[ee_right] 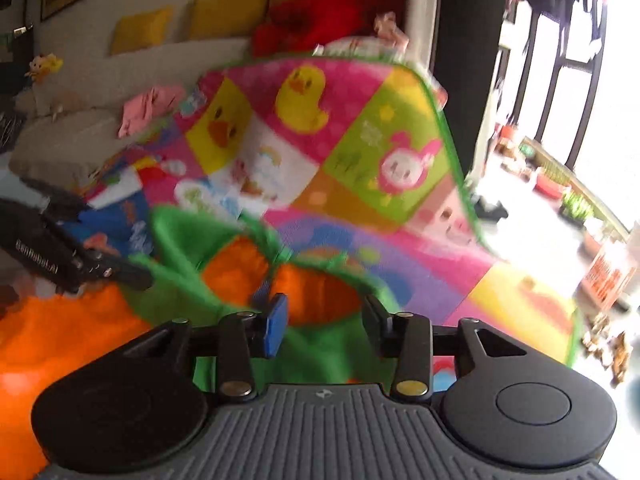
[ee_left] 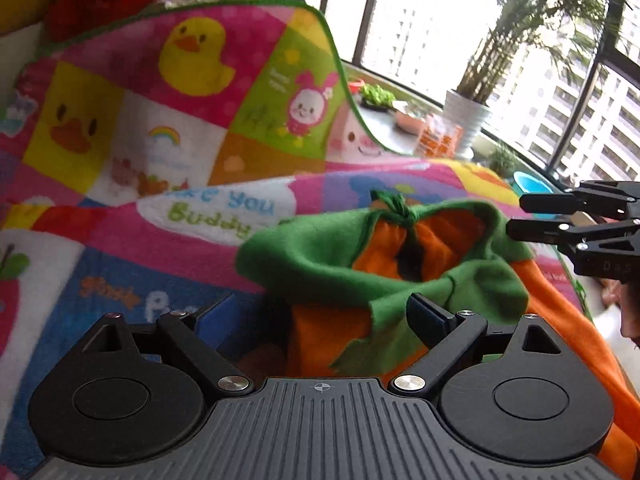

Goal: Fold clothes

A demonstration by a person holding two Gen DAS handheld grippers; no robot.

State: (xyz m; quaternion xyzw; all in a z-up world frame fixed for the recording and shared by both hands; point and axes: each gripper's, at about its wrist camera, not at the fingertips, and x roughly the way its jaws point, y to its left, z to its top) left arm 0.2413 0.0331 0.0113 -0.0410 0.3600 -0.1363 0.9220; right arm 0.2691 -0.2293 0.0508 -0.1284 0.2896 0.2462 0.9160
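The soft orange fleece garment with a green collar (ee_left: 384, 264) lies bunched on a bright cartoon blanket with ducks and a bunny (ee_left: 192, 92). White patches on the blanket read "you" and "Buddy". The left gripper (ee_left: 320, 320) is wide open with the green collar between its fingers, not pinched. The right gripper (ee_right: 324, 320) is open too, above the collar. The left gripper's side reads "GenRobot.AI".
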